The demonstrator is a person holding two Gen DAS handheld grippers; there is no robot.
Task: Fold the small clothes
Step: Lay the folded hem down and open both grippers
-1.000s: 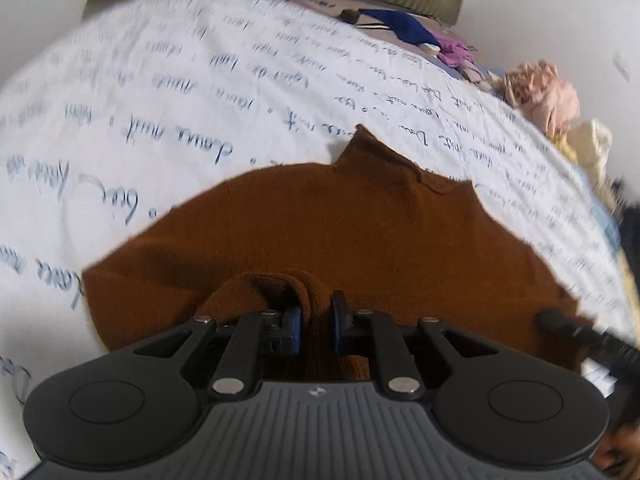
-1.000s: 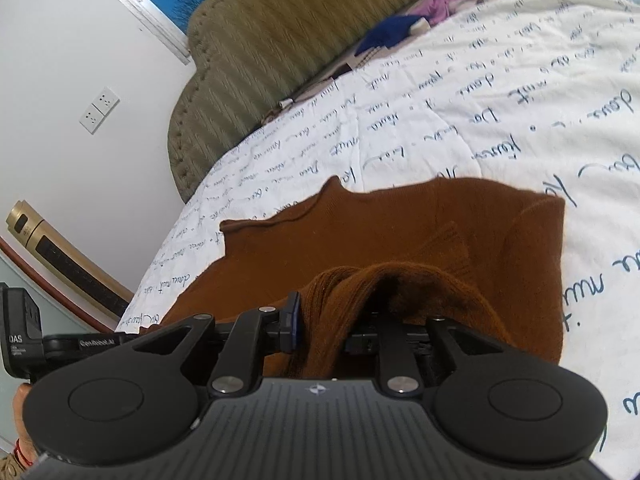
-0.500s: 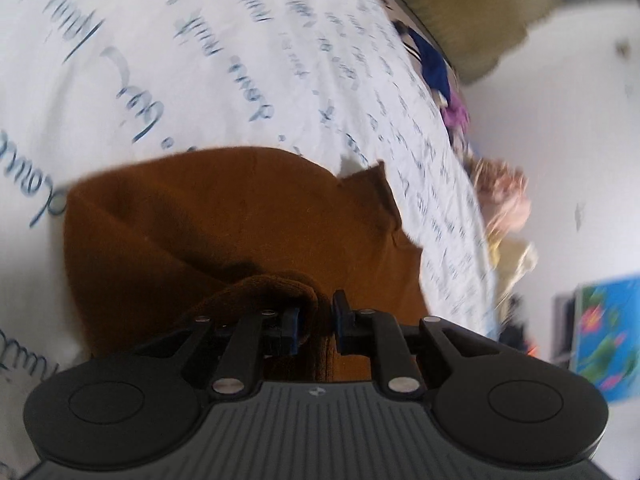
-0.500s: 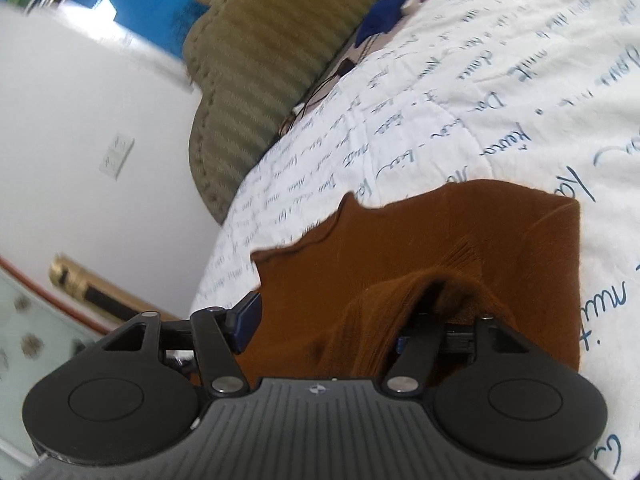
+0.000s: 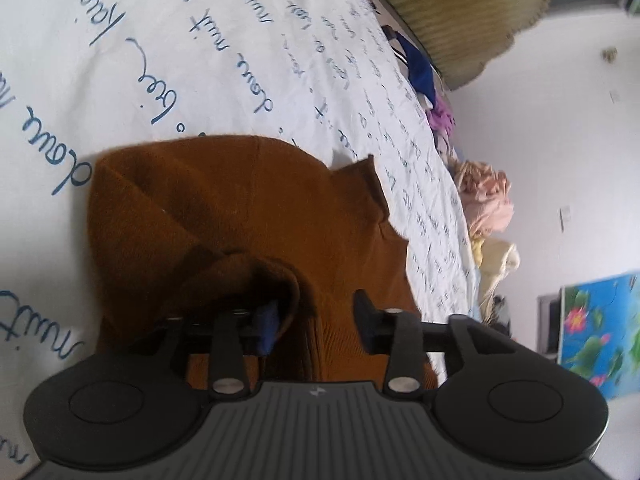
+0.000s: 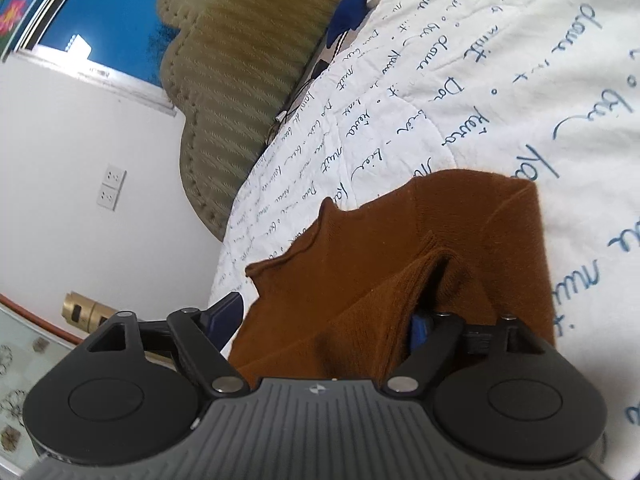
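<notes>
Rust-brown knit sweater (image 5: 256, 216) flat on the bed, near edge bunched up in a fold

Left gripper (image 5: 318, 316) pitched down, jaws just been opening, now apart, cloth draped on the left finger only. Right gripper (image 6: 324, 322) jaws also opening, spread wide, cloth lying between, unpinched.

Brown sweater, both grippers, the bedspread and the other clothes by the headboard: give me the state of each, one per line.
Brown sweater: lying partly folded on the bedspread, edge bunched up between both grippers' jaws.
Left gripper: jaws just opening, pads off the cloth.
Right gripper: jaws just opening wide, released.
Bedspread: spread flat.
Other clothes: unfolded, heaped at the bed's edge.
</notes>
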